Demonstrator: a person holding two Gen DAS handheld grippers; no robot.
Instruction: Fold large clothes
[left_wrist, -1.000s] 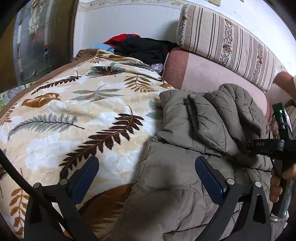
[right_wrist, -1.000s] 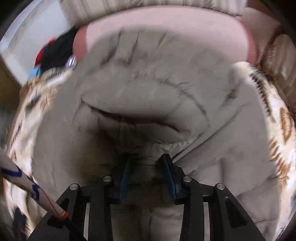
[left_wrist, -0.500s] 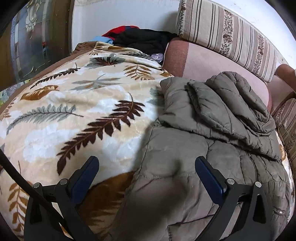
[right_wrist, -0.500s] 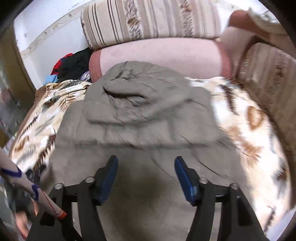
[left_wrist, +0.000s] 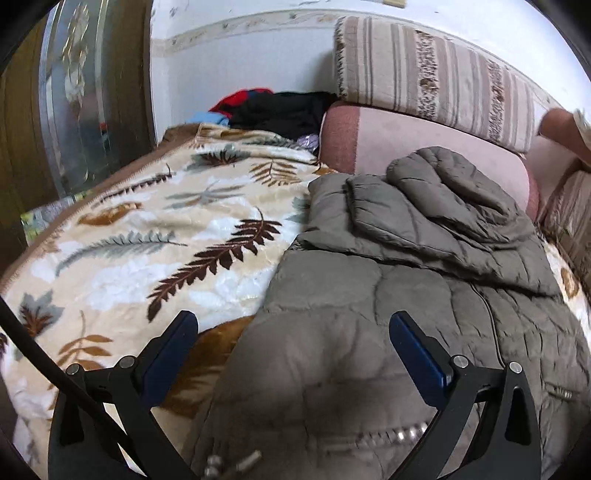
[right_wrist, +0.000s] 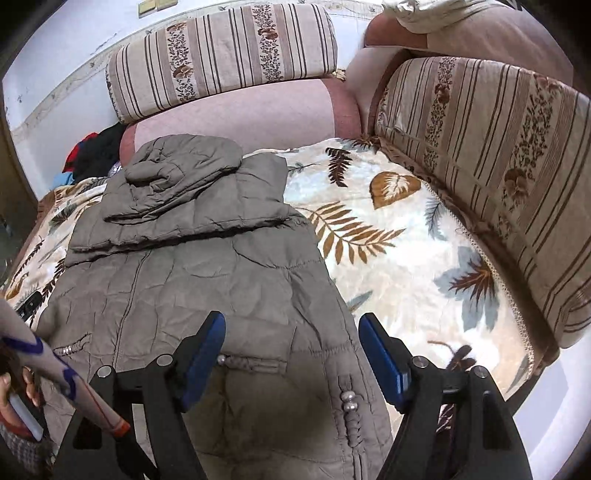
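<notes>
Black claw (right_wrist: 291, 354) frames, blue pads (right_wrist: 380, 358), silver screws; sleeve (right_wrist: 55, 373) possibly patterned.

It was a home living room: a pink corner sofa (right_wrist: 258, 107) with striped floral back cushions (right_wrist: 221, 48), a plush cream leaf-print blanket (left_wrist: 147, 229) spread over the seat, and a heap of clothes (left_wrist: 280, 109) by the white wall.

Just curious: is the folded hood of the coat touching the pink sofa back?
Touching. The right wrist view shows the hood overlapping the sofa back with no gap.
</notes>
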